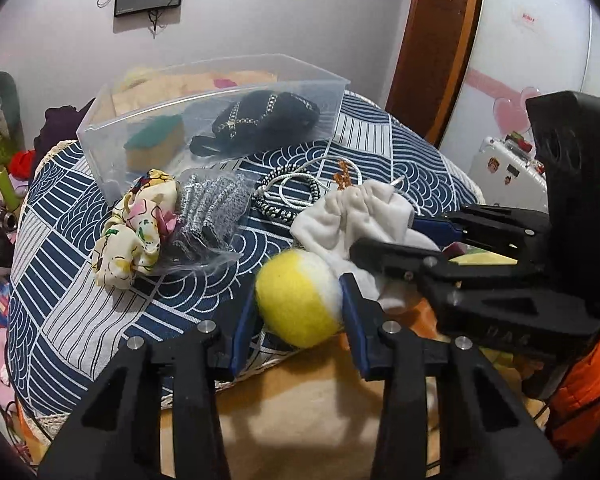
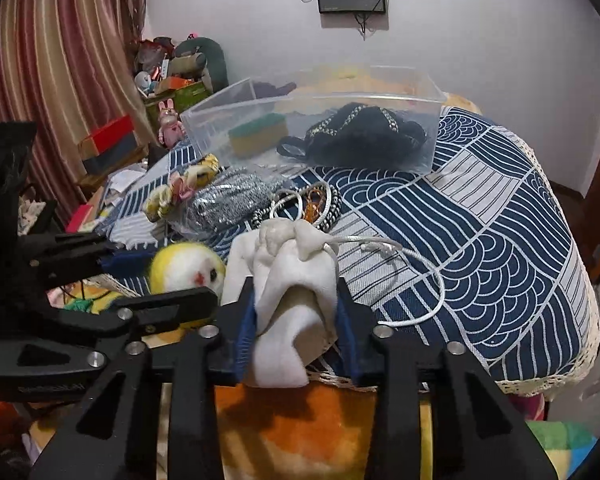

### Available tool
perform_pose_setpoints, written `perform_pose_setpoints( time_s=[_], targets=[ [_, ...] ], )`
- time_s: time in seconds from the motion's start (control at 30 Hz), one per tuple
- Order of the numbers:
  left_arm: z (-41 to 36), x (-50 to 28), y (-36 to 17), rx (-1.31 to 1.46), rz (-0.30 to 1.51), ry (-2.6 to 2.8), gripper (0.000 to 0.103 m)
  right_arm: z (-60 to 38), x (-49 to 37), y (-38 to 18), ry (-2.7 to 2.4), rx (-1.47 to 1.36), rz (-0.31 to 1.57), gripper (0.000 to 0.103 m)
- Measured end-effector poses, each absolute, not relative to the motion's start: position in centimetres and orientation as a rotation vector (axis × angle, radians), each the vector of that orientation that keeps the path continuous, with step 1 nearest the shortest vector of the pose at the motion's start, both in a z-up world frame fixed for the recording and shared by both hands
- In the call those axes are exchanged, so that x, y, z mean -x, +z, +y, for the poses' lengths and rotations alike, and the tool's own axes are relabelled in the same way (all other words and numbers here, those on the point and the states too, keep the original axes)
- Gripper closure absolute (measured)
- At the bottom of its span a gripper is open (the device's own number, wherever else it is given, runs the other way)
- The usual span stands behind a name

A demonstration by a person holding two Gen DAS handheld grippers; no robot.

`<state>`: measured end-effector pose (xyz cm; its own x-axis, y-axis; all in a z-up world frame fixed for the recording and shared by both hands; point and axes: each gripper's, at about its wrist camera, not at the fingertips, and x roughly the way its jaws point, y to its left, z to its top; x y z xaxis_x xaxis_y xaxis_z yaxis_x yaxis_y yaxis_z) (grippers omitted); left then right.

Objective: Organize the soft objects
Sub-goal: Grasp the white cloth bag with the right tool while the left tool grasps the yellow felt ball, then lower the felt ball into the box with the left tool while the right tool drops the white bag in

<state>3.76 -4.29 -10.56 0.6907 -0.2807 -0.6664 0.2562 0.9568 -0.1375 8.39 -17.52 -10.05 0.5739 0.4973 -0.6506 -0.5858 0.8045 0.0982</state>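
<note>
My left gripper [image 1: 300, 304] is shut on a yellow and white felt ball [image 1: 295, 300] at the near edge of the blue patterned cloth [image 1: 79, 288]. My right gripper [image 2: 295, 312] is shut on a white drawstring pouch [image 2: 287, 280], right beside the ball [image 2: 183, 266]. The pouch also shows in the left wrist view [image 1: 348, 220]. A clear plastic bin [image 1: 111, 120] at the back holds a green and yellow sponge [image 1: 155, 144] and a black knitted bag [image 1: 267, 120]. A floral scrunchie [image 1: 135, 224], a bagged grey knit item [image 1: 211, 208] and striped cords [image 1: 295, 192] lie on the cloth.
The cushion-like surface curves down at its lace-trimmed edges [image 2: 548, 380]. Clutter of toys and boxes [image 2: 171, 80] stands at the left by a striped curtain [image 2: 59, 60]. An orange blanket [image 2: 300, 420] lies below the grippers. A door frame [image 1: 432, 40] is at the right.
</note>
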Motion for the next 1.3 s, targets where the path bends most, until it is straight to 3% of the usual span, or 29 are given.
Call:
perform_pose_setpoints(
  time_s=[0.17,0.97,1.3],
  targets=[
    [-3.8,-3.6,-9.9,0.036,0.721,-0.264,0.063,-17.6,-8.1,-8.8,0.625,0.12,0.668,0.078],
    [1.8,-7.5,-1.0,0.074,0.419,-0.04,0.063,-17.3,-10.6,-1.0,0.598,0.099,0.417,0.078],
    [3.6,-12.7,-0.8,0.145,0.436,0.004,0.063,-14.9,-13.9,0.2,0.552,0.112,0.367,0.078]
  ],
)
